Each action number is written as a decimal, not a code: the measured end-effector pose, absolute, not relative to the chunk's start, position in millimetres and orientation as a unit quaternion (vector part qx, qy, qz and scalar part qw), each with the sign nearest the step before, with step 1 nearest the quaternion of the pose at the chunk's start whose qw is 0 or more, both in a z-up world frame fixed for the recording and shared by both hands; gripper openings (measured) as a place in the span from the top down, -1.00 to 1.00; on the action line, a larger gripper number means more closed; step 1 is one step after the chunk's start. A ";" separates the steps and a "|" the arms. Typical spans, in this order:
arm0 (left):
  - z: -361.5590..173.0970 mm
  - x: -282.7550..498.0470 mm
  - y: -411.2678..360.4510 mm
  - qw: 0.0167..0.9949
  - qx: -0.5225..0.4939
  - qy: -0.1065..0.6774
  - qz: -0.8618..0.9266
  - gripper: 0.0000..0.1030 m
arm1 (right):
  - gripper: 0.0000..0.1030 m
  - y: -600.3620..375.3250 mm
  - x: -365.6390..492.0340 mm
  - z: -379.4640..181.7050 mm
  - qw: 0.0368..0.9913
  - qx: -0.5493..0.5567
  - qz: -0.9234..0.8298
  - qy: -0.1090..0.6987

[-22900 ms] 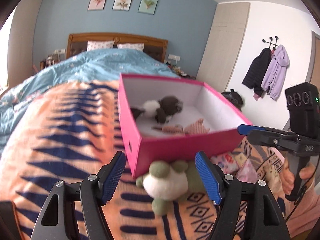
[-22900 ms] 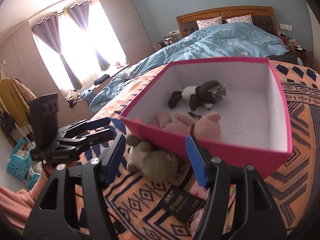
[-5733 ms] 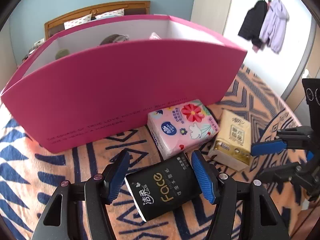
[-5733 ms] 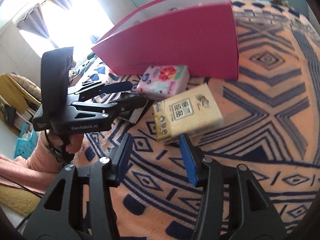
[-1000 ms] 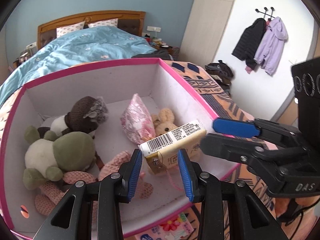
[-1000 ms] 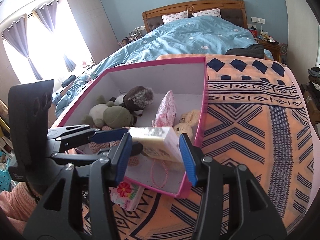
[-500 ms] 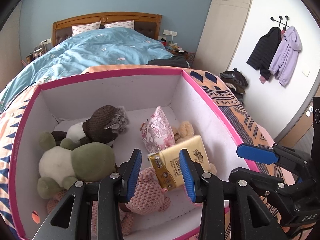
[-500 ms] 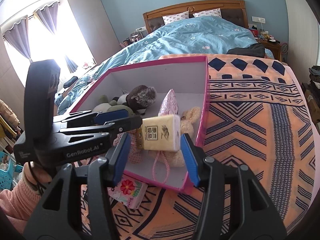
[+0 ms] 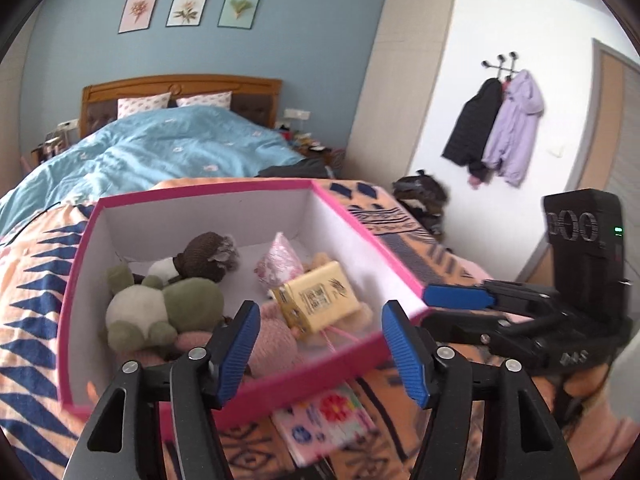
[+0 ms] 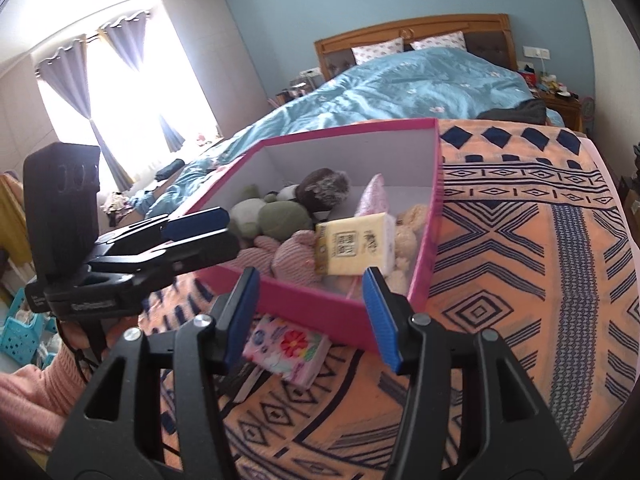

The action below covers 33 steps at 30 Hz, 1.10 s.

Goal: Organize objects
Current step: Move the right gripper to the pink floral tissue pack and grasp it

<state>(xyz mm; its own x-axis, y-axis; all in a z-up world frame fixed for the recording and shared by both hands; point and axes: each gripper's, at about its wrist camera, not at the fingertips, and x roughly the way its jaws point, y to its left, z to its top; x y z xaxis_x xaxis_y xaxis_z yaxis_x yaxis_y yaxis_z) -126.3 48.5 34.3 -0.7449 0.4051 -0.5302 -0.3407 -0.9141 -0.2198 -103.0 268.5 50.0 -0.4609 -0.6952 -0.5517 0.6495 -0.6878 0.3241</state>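
Note:
A pink box (image 9: 320, 376) (image 10: 332, 322) stands on the patterned blanket and holds several plush toys and a pink pouch (image 9: 280, 260). A yellow tissue pack (image 9: 316, 300) (image 10: 354, 248) lies on top of the toys at the box's near right corner. A floral pink tissue pack (image 9: 328, 420) (image 10: 288, 348) lies on the blanket in front of the box. My left gripper (image 9: 322, 352) is open and empty, above the box's front wall. My right gripper (image 10: 314, 316) is open and empty, just before the box's near wall, under the yellow pack.
The orange and blue blanket (image 10: 520, 280) spreads to the right of the box. A blue duvet (image 9: 160, 152) covers the far bed up to the wooden headboard (image 10: 412, 32). Coats (image 9: 496, 128) hang on the right wall. A dark pack edge (image 10: 246, 384) lies beside the floral pack.
The yellow tissue pack has been let go and now rests in the box. Both grippers have opened wide and drawn back from the box.

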 end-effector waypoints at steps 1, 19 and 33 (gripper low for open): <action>35.5 -118.7 46.5 0.204 -0.291 -0.055 0.933 -0.28 | -0.10 269.4 -96.4 50.2 0.401 0.335 -0.852 -0.034; -52.8 -103.9 47.7 0.193 -0.412 -0.084 0.887 -0.31 | -0.22 248.0 -86.1 -25.8 0.403 0.423 -0.810 -0.043; -70.3 -117.5 48.8 0.204 -0.449 -0.115 0.863 0.20 | -0.06 238.1 -99.8 -49.5 0.389 0.455 -0.799 -0.059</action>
